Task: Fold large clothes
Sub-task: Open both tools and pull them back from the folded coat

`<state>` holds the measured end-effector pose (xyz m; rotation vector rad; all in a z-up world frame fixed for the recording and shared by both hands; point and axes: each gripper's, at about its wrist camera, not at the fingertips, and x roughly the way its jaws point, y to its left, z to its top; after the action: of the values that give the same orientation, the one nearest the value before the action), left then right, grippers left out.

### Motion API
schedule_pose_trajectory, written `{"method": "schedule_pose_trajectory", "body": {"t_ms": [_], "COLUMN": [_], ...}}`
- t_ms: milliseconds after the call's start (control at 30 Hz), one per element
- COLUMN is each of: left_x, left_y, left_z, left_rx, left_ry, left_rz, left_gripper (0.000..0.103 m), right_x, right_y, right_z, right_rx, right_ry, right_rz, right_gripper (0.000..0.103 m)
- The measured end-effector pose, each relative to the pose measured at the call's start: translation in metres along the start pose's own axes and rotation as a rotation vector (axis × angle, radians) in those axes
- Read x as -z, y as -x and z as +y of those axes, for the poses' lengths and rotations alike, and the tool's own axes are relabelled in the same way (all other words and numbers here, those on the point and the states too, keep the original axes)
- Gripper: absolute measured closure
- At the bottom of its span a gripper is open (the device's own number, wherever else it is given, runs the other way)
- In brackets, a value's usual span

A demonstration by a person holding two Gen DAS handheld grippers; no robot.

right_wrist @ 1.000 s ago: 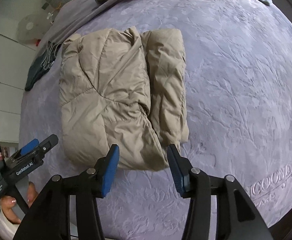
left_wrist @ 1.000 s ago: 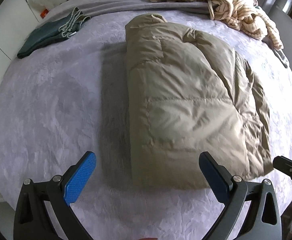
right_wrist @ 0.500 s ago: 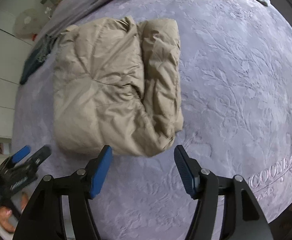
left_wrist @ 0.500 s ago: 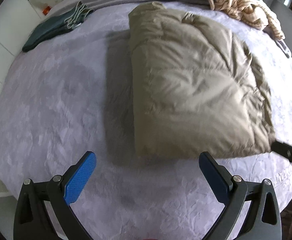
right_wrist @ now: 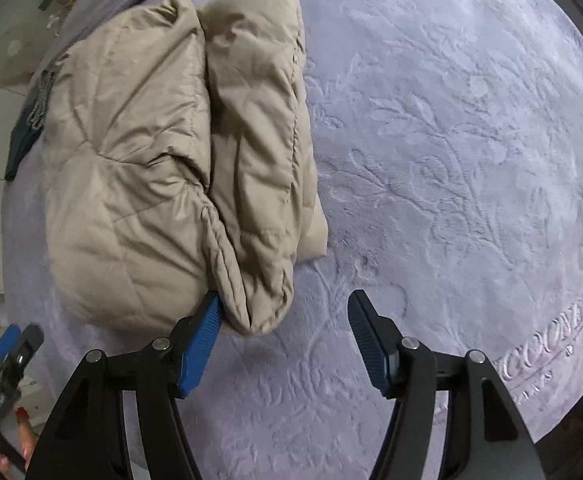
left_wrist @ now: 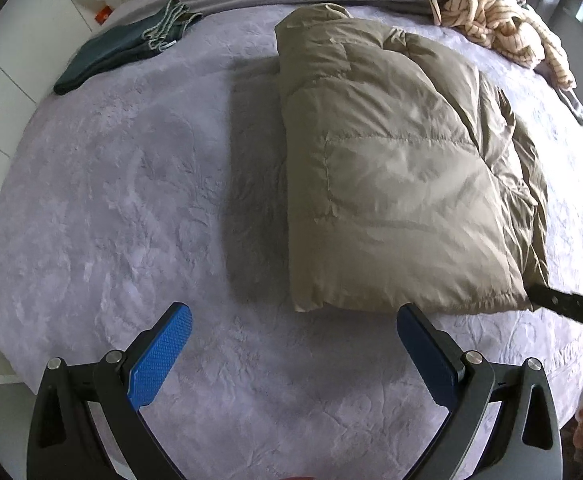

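Note:
A beige puffer jacket point(left_wrist: 391, 168) lies folded lengthwise on the lilac bed cover point(left_wrist: 131, 208); it also shows in the right wrist view point(right_wrist: 163, 160). My left gripper point(left_wrist: 291, 332) is wide open and empty, just short of the jacket's near hem. My right gripper point(right_wrist: 283, 320) is open at the jacket's near right corner; the hem corner lies against its left finger point(right_wrist: 205, 324). The right gripper's tip shows in the left wrist view point(left_wrist: 567, 308) at the jacket's corner. The left gripper shows at the lower left of the right wrist view point(right_wrist: 11, 348).
A folded dark green garment point(left_wrist: 123, 52) lies at the far left of the bed. A pile of striped and brown clothes point(left_wrist: 471, 4) lies at the far edge. The bed's near edge runs just below the grippers. White cupboards point(left_wrist: 3, 60) stand to the left.
My right gripper has opened wider and moved in to the jacket's near right corner. My left gripper has drawn back slightly from the hem and stayed open.

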<state>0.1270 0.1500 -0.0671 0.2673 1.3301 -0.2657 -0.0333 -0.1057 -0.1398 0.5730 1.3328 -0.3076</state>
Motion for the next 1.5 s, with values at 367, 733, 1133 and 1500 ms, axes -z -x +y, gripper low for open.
{"method": "schedule_pose_trajectory", "body": {"t_ms": [367,733,1133,1500], "left_x": [0.004,0.008,0.006,0.001], "left_y": [0.004,0.029,0.056,0.095], "left_z": [-0.008,-0.012,-0.015,-0.015], "left_rx": [0.016,0.018,0.030,0.033], "left_ry": [-0.004,-0.020,-0.029,-0.010], "left_rz": [-0.006,-0.051,-0.099,-0.194], "left_gripper": [0.000,0.000,0.000,0.000], "right_x": [0.013,0.024,0.031,0.030], "right_y": [0.033,0.063,0.099,0.129], "right_z": [0.009,0.055,0.070,0.087], "right_rx": [-0.019,0.003,0.023,0.021], "right_ry": [0.049,0.158,0.183,0.221], "right_rz": [-0.050,-0.137,-0.272,-0.354], "right_gripper": [0.030,0.020,0.017,0.016]}}
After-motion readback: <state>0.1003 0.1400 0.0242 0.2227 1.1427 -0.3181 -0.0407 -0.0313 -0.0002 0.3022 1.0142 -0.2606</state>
